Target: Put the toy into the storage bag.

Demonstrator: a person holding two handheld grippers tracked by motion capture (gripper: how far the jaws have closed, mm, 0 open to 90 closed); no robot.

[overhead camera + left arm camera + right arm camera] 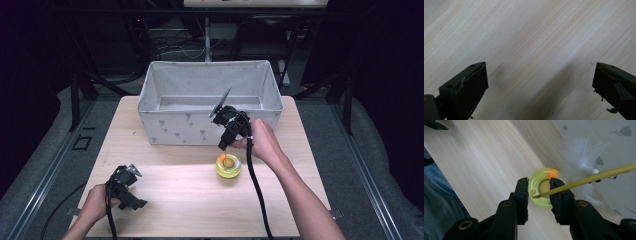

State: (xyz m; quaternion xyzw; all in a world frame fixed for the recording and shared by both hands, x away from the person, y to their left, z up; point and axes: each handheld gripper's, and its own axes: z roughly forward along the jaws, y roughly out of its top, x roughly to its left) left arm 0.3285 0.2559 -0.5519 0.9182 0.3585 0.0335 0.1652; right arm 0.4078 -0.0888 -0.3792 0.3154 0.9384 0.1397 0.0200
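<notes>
Yellow-green and see-through, a round ring toy (228, 166) lies flat on the wooden table (190, 200), right of centre and just in front of a fabric bin (210, 102). An orange ball (222, 157) sits in its rim channel.

In the right gripper view the toy (537, 187) lies beyond the tips of the right gripper (538, 195), whose jaws stand partly apart with the ring showing in the gap between them. A thin yellow stick (584, 180) crosses in front of the right-hand jaw, its end reaching into the gap; whether the jaws pinch it cannot be told. White feathers (580, 161) fan out at the stick's far part, against the bin's (599, 140) patterned grey wall. The ball (552, 173) looks blurred.

From above, the right gripper (225, 145) points down over the toy, held in the right hand (262, 142).

The left gripper (131, 199) rests low at the table's near left corner, well apart from the toy, held in the left hand (97, 200). In its own view the jaws are spread wide over bare wood (531, 50), holding nothing.
</notes>
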